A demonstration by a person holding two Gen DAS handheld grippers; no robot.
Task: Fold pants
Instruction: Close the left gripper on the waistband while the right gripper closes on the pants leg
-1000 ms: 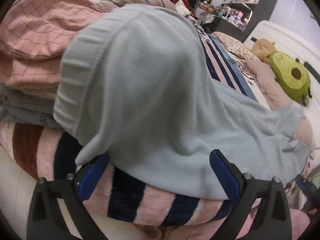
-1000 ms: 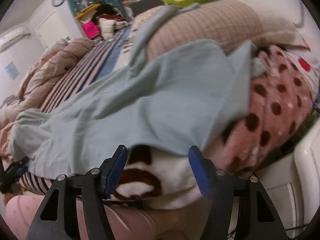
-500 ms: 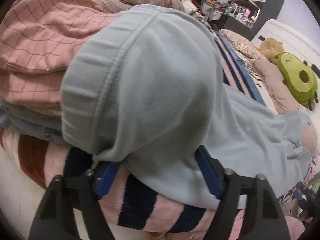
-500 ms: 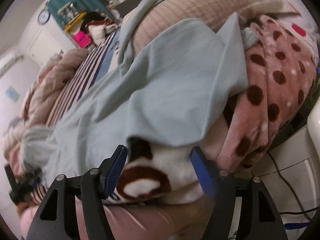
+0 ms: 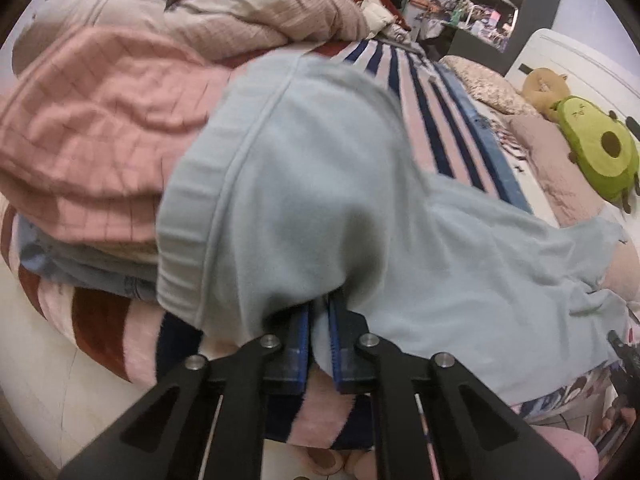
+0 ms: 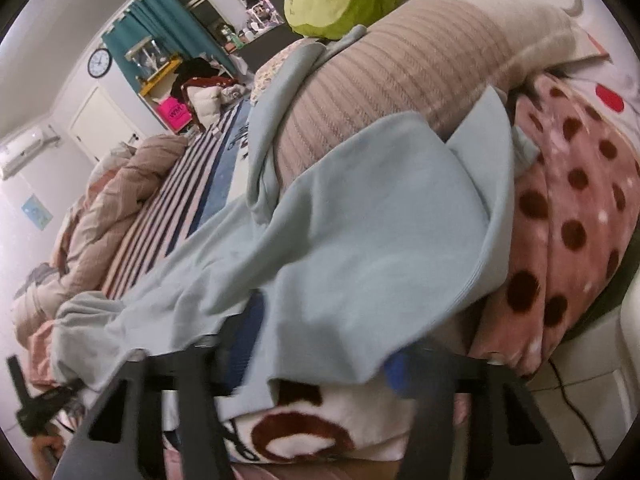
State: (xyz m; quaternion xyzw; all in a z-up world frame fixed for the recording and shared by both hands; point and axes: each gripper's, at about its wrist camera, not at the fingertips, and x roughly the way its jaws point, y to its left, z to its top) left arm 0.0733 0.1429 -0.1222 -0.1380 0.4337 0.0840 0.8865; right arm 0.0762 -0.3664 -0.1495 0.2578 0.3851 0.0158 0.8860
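Note:
Pale blue pants [image 5: 320, 208] lie across a bed, the ribbed waistband [image 5: 180, 240] at my left side and the leg ends draped over bedding [image 6: 360, 248] at my right. My left gripper [image 5: 318, 332] is shut on the near edge of the pants by the waistband, with cloth pinched between the blue pads. My right gripper [image 6: 320, 344] is open, its fingers [image 6: 244, 340] pushed in under the near edge of the leg end. The cloth hides the fingertips.
A pink checked quilt [image 5: 92, 128] is heaped left of the waistband. A striped blanket [image 5: 436, 112] covers the bed. An avocado plush [image 5: 596, 156] and a ribbed pillow [image 6: 400, 80] lie at the head end. A dotted pink blanket [image 6: 568, 240] hangs at right. My left gripper shows at far left [image 6: 36, 400].
My left gripper has moved in and closed on the pants' edge. My right gripper has pushed forward, open, so the leg edge now covers its fingertips.

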